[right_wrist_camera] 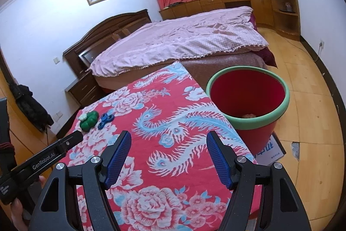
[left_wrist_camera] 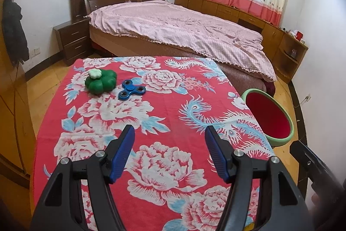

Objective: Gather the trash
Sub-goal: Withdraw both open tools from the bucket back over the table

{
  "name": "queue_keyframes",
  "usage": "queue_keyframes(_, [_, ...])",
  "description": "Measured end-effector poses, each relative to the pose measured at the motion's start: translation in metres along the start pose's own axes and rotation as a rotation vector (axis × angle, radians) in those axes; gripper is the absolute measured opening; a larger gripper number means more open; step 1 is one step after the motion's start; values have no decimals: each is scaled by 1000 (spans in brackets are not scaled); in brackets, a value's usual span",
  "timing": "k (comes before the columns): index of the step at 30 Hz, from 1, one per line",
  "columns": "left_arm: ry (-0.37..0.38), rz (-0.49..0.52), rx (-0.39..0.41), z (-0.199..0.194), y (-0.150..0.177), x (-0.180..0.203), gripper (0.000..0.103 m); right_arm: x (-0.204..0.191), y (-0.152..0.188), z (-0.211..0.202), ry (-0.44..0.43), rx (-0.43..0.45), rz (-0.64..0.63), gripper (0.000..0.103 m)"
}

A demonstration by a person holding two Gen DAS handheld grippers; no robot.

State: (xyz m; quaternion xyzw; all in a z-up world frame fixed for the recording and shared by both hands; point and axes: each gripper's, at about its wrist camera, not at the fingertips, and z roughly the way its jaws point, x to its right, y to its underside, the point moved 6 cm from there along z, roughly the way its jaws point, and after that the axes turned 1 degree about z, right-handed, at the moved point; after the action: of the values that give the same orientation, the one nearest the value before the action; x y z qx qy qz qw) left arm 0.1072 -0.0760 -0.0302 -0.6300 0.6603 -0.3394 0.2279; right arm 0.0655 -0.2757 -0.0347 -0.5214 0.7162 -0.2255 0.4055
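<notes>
Both tongs stood spread with nothing between the pads: left gripper [left_wrist_camera: 169, 133] and right gripper [right_wrist_camera: 168, 140] hung over the near part of the table, neither touching any item. The bin [right_wrist_camera: 248, 122], red inside with a green rim, stood on the floor just beside the table's right edge; a small pale scrap [right_wrist_camera: 248, 115] lay at its bottom, kind not discernible. Judged: at least one piece already collected. Left on the floral tablecloth [left_wrist_camera: 151, 122], far left corner: a green clover-shaped object [left_wrist_camera: 100, 81] with a small white flower piece on top, and a blue fidget spinner [left_wrist_camera: 130, 88] just beside it, well apart from the bin. Whether these count as trash was unclear; if so, two pickups remained. Behind the table, a bed [left_wrist_camera: 173, 29] under a pink cover.
</notes>
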Motion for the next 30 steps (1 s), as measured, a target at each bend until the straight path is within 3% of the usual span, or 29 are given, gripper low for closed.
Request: queue_keyframes(30, [-27, -26, 34, -19, 0, -14, 67, -15, 3, -11, -22, 12, -27, 73])
